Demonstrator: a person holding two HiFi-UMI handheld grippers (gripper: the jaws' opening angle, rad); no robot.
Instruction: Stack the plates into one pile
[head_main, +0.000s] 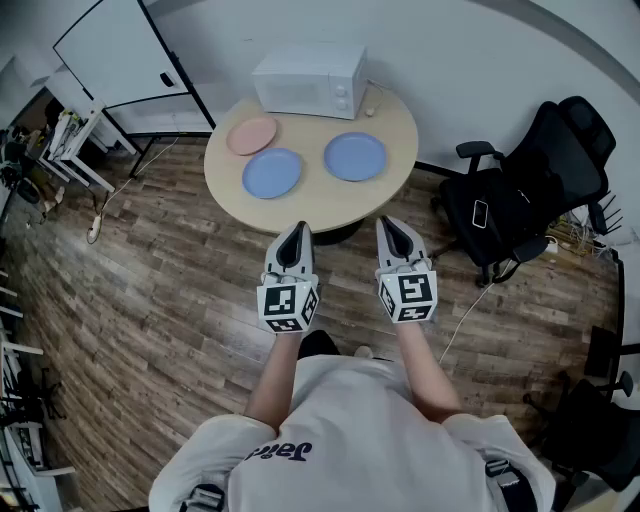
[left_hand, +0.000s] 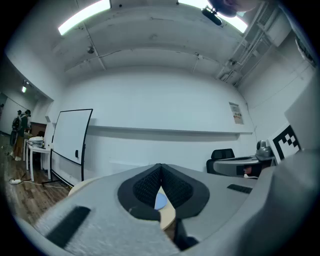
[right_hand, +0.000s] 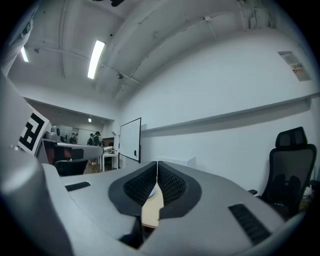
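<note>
Left claw (head_main: 297, 232): jaws fully together, ribbed black pads (left_hand: 147, 187) meet at the tips, nothing gripped. Right claw (head_main: 390, 226): same, pads (right_hand: 172, 186) closed on each other, empty. Both are level and side by side, pointing at the table (head_main: 310, 205), tips at its near edge. The bodies are smooth grey shells, each with a marker cube at the back.

The plates are all ahead of me and neither claw touches one. There are three, flat in a single layer, no pile yet.
- Near blue plate (head_main: 272, 173): ahead of the left claw and a little to its left, closest to me. A sliver of blue shows through the gap under the left pads, above the tabletop's rim.
- Far blue plate (head_main: 355, 156): ahead of the right claw and slightly left of its line, a bit further in. Bare tabletop separates the two blues.
- Pink plate (head_main: 251, 135): behind and left of the near blue plate, just beside it. I can't tell if the rims touch.

The plates are round, shallow, plain-coloured and matte. The tabletop is round, smooth and pale wood-tone.

A white boxy microwave (head_main: 310, 80) sits at the table's far edge, behind the plates and by the white wall. The floor (head_main: 150, 300) is brown wood-grain planks. A black office chair (head_main: 530, 190) stands right of the table, well apart from the plates. A black-framed whiteboard (head_main: 115, 50) is at far left.
</note>
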